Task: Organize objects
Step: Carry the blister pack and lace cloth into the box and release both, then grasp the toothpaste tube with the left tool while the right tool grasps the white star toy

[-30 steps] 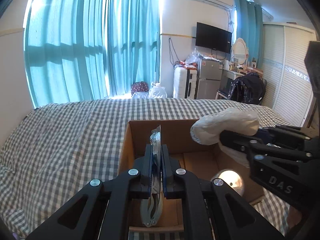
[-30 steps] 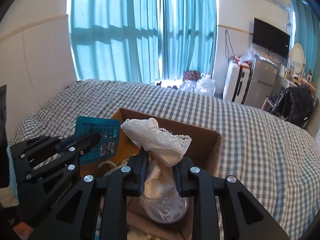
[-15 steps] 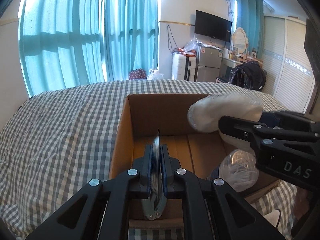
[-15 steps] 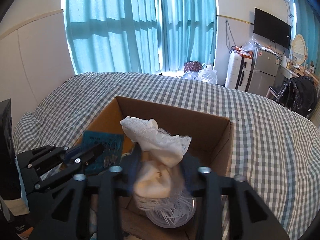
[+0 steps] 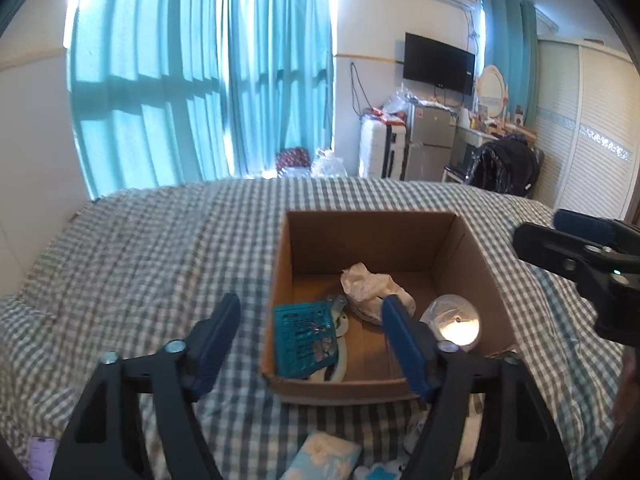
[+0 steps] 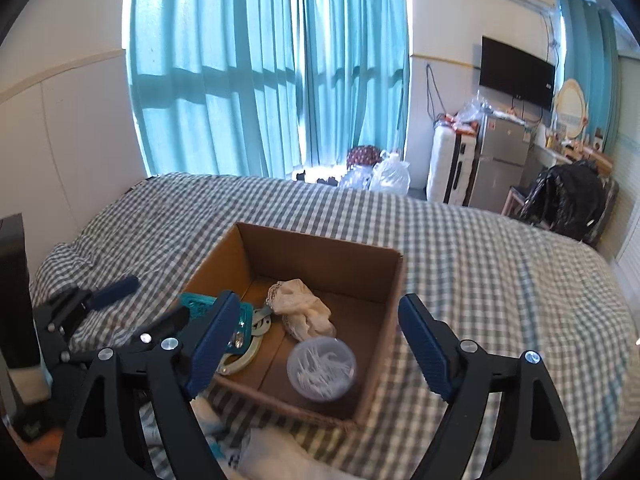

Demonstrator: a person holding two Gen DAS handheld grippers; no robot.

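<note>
An open cardboard box (image 5: 372, 236) (image 6: 320, 252) sits on the checked bed. Inside lie a teal blister pack (image 5: 304, 336) (image 6: 240, 322), a crumpled white lace cloth (image 5: 372, 286) (image 6: 304, 312) and a clear round container of cotton swabs (image 5: 454, 318) (image 6: 322, 366). My left gripper (image 5: 310, 340) is open and empty, just in front of the box's near edge. My right gripper (image 6: 316, 340) is open and empty, above the box's near side. The right gripper also shows at the right edge of the left wrist view (image 5: 576, 252).
The grey checked bedspread (image 5: 140, 264) (image 6: 500, 280) surrounds the box. A light blue tissue pack (image 5: 324, 456) and white items (image 6: 272, 456) lie in front of the box. Beyond the bed stand teal curtains, bags, a fridge and a chair with black clothes (image 6: 568, 196).
Both grippers have opened and drawn back from the box. The teal pack and the white cloth, held before, now lie inside the box.
</note>
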